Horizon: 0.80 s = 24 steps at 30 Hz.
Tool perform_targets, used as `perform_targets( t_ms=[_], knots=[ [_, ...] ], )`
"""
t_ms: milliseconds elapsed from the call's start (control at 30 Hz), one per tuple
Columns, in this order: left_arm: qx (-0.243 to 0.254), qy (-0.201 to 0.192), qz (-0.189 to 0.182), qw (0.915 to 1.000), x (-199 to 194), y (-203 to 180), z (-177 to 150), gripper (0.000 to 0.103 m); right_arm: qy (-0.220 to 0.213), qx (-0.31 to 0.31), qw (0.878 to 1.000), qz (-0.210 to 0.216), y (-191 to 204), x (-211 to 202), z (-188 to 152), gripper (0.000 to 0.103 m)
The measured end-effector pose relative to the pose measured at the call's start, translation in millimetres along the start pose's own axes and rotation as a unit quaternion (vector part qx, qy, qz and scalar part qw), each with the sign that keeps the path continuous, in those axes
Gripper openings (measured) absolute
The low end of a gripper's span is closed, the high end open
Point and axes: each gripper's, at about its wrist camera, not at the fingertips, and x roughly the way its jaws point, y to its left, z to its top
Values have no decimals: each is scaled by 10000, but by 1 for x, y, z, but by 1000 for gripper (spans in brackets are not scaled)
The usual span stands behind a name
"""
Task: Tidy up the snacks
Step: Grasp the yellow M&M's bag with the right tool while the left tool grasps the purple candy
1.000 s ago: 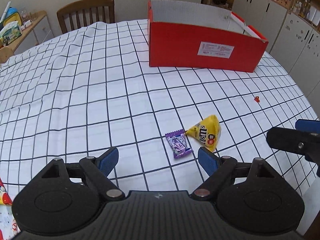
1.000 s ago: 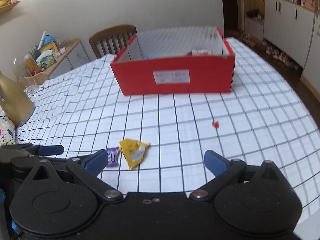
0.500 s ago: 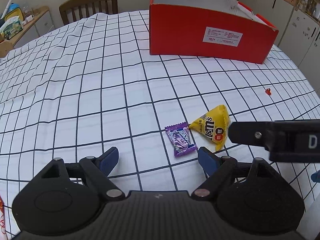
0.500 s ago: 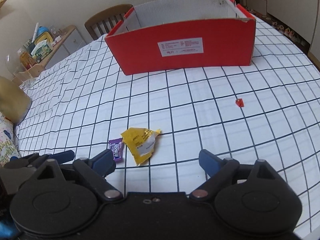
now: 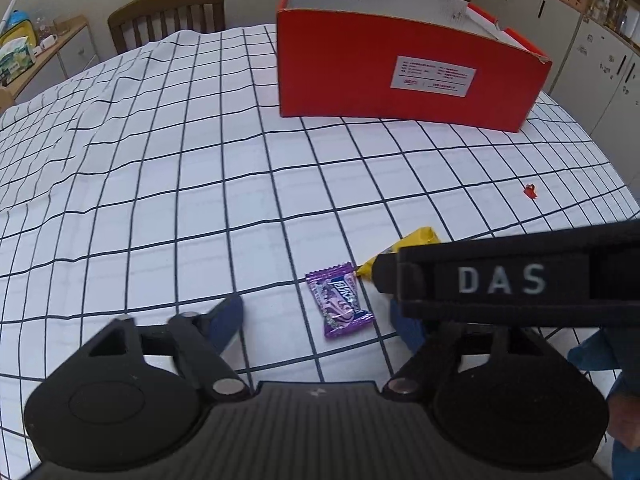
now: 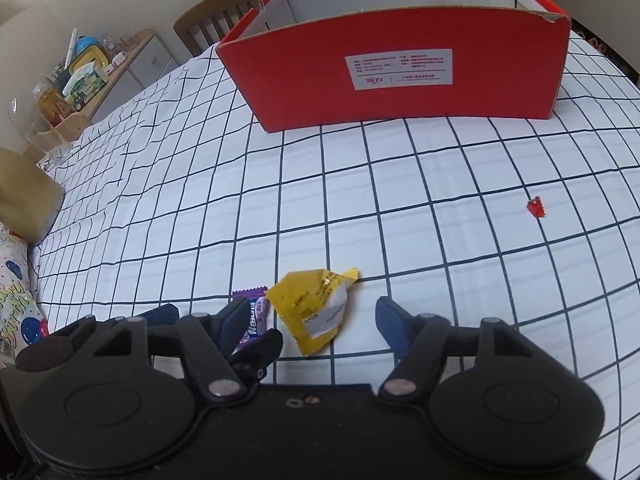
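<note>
Two snacks were left on the checked tablecloth [image 6: 400, 184]: yellow pouch [image 6: 316, 308] and purple candy [image 5: 339, 305], lying just beside each other, both loose on the cloth; neither was gripped.

Right gripper [image 6: 310, 322] was low with the pouch between its spread fingers, no contact visible; left gripper [image 5: 318, 320] was likewise spread, candy roughly between its fingers, untouched. In the left wrist view the right gripper's body crossed in from 3 o'clock and hid most of the pouch; only its yellow tip showed.

Red box [image 6: 400, 76] stood at 12 o'clock from both grippers, well apart from the snacks, open on top; its inside could not be seen from either view, so what was already packed could not be told.

A small red scrap [image 6: 535, 207] lay at about 2 o'clock from the pouch, off on its own; too small to tell whether it was a snack.

Judgement: task looked late-stage, with two grasps and two drops into the box remaining; both hands looked set for pickup. Wooden chair [image 5: 168, 12] stood behind the table at 11 o'clock.
</note>
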Motion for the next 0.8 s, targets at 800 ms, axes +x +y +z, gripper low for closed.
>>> perform_targets(
  t_ms=[800],
  knots=[
    [-205, 137, -192, 9995, -2, 11, 9, 26, 35, 181, 9998, 0, -9, -3, -1, 35]
  ],
)
